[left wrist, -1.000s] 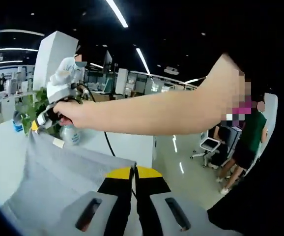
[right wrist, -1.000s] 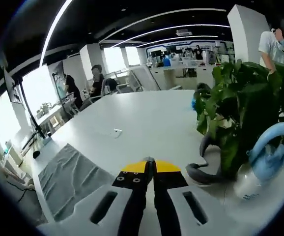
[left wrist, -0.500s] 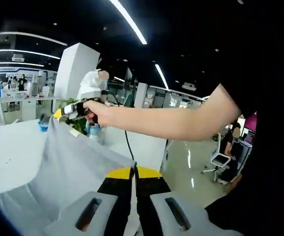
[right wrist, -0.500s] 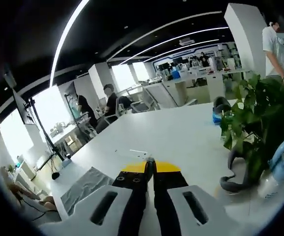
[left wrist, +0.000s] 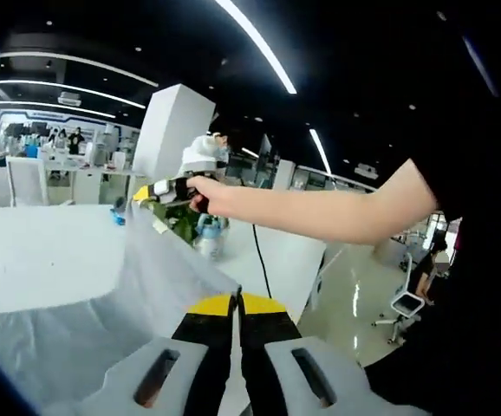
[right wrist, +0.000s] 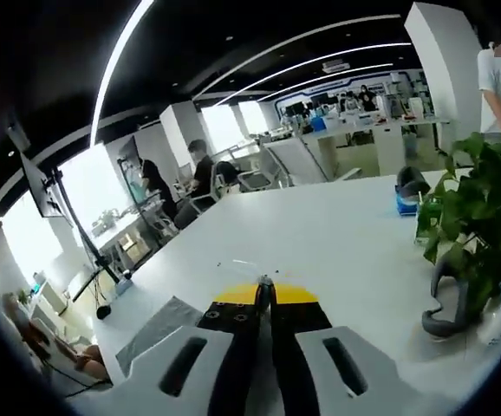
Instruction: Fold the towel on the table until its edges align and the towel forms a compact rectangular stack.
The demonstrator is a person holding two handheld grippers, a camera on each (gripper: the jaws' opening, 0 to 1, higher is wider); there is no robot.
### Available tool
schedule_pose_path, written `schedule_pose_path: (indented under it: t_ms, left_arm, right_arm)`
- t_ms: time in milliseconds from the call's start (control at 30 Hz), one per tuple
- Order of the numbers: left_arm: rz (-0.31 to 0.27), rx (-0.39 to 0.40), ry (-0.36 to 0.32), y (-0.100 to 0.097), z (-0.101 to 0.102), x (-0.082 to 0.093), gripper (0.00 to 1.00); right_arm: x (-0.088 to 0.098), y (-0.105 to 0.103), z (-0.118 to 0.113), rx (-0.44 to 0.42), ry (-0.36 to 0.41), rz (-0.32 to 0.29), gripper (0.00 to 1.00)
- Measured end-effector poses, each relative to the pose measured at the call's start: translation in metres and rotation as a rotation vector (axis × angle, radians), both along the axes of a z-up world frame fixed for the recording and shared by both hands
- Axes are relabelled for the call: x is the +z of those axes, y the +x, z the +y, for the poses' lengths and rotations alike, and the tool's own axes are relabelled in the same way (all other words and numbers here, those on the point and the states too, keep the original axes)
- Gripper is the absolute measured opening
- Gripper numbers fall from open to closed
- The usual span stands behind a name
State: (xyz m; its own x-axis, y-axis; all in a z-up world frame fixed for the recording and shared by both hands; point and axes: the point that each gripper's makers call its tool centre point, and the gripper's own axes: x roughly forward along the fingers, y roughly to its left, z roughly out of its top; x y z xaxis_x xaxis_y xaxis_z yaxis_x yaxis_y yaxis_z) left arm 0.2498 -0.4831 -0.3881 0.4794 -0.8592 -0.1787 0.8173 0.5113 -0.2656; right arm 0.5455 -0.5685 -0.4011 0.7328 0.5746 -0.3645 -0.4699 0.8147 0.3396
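The left gripper [left wrist: 237,303] has its jaws pressed together on an edge of the grey towel [left wrist: 103,295], which hangs stretched above the white table [left wrist: 34,251]. In the left gripper view the cloth runs from that pinch up to the right gripper [left wrist: 151,192], held in the person's hand [left wrist: 205,192], which grips another edge of the towel higher over the table. A potted plant [left wrist: 181,227] and a bottle [left wrist: 209,243] stand on the table just beyond the towel. In the right gripper view the right gripper [right wrist: 263,290] shows its jaws closed, with the towel [right wrist: 159,329] trailing down over the table [right wrist: 337,234]. A plant [right wrist: 480,225] stands at the table's right side, and seated people [right wrist: 200,169] are past its far edge.
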Motion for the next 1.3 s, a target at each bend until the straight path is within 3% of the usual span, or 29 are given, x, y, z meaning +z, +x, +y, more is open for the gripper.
schedule_pose_path:
  t_ms: [133,300,400,500,667,867,900,1000,1133,1300]
  left_arm:
    - [0.020,0.023,-0.013,0.002,0.020,-0.004,0.01]
    - [0.025,0.032,0.007,0.004,0.038,-0.012,0.01]
    - [0.072,0.052,-0.035,0.007,0.051,-0.018,0.01]
    - [0.094,0.064,-0.059,0.008,0.066,-0.021,0.01]
    - [0.116,0.072,-0.125,0.010,0.089,-0.026,0.01]
    - [0.151,0.125,-0.153,0.019,0.132,-0.042,0.01]
    - [0.150,0.128,-0.146,0.020,0.135,-0.044,0.01]
    - [0.079,0.139,-0.014,0.020,0.150,-0.055,0.01]
    - [0.081,0.123,-0.047,0.018,0.158,-0.049,0.01]
    - [0.082,0.116,-0.055,0.019,0.172,-0.047,0.01]
  right_arm:
    - [-0.001,-0.001,0.025,0.026,-0.027,0.001,0.01]
    - [-0.013,0.002,0.050,0.075,-0.117,-0.004,0.01]
    - [-0.020,0.003,0.062,0.111,-0.170,-0.020,0.01]
    - [-0.029,0.006,0.071,0.110,-0.181,0.012,0.01]
    - [-0.026,0.010,0.084,0.103,-0.177,0.001,0.01]
    - [-0.035,0.014,0.106,0.091,-0.172,0.021,0.01]
    - [-0.035,0.013,0.110,0.091,-0.175,0.019,0.01]
    - [-0.034,0.014,0.122,0.081,-0.172,0.021,0.01]
    - [-0.031,0.030,0.136,0.081,-0.144,0.022,0.01]
    - [-0.029,0.024,0.161,0.097,-0.160,0.005,0.01]
